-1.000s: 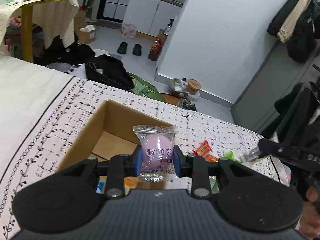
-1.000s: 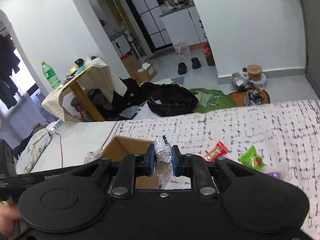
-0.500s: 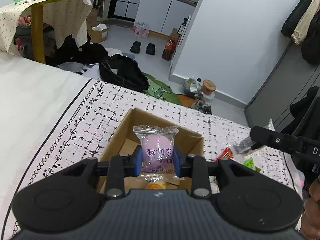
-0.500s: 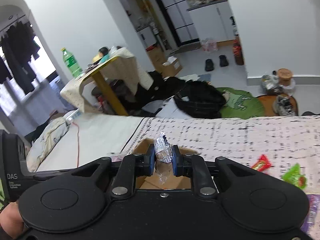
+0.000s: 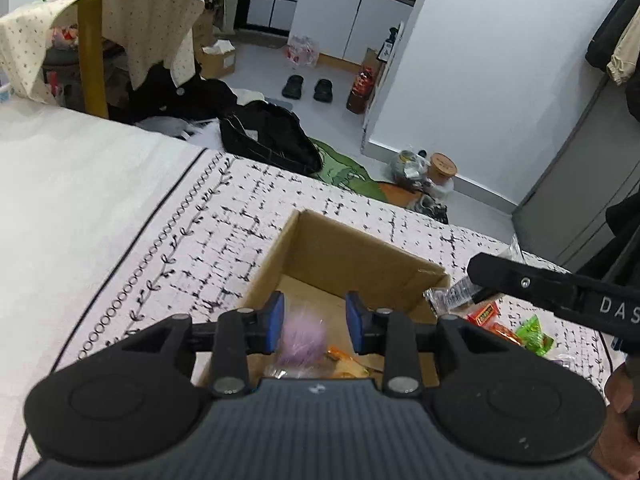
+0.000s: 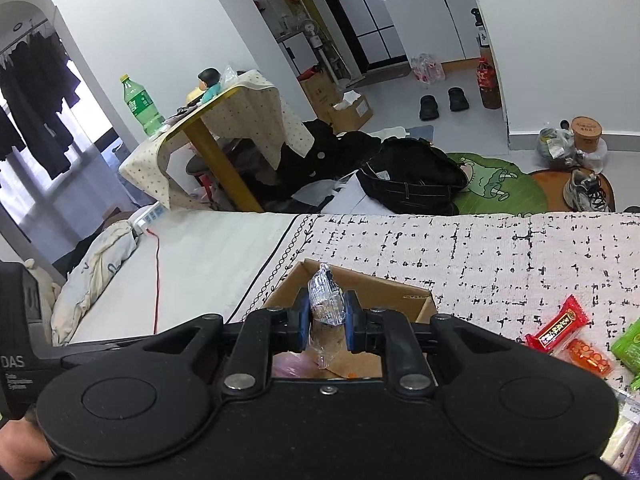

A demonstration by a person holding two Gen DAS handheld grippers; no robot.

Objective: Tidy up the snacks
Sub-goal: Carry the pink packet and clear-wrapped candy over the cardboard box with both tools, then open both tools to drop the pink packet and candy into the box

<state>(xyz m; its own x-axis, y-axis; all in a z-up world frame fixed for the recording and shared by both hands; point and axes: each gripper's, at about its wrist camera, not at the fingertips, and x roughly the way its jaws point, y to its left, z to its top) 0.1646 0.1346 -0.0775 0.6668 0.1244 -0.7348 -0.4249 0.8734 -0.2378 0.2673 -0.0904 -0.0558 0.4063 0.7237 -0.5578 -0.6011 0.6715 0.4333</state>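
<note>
An open cardboard box (image 5: 360,256) sits on the patterned bed cover, and it also shows in the right wrist view (image 6: 384,292). My left gripper (image 5: 315,322) is open above the box. The purple wrapped candy (image 5: 300,340) is blurred below the jaws, dropping among other snacks in the box. My right gripper (image 6: 326,322) is shut on a clear silver-and-blue snack packet (image 6: 325,304) and holds it over the box's near edge. In the left wrist view the right gripper reaches in from the right with that packet (image 5: 452,298).
Loose snacks lie on the cover right of the box: a red packet (image 6: 558,326), an orange one (image 6: 590,356), a green one (image 6: 628,346); green one also in the left wrist view (image 5: 534,334). The bed edge and a cluttered floor lie beyond.
My left gripper moved over the box and opened, letting the purple candy fall. My right gripper carried its packet left over the box.
</note>
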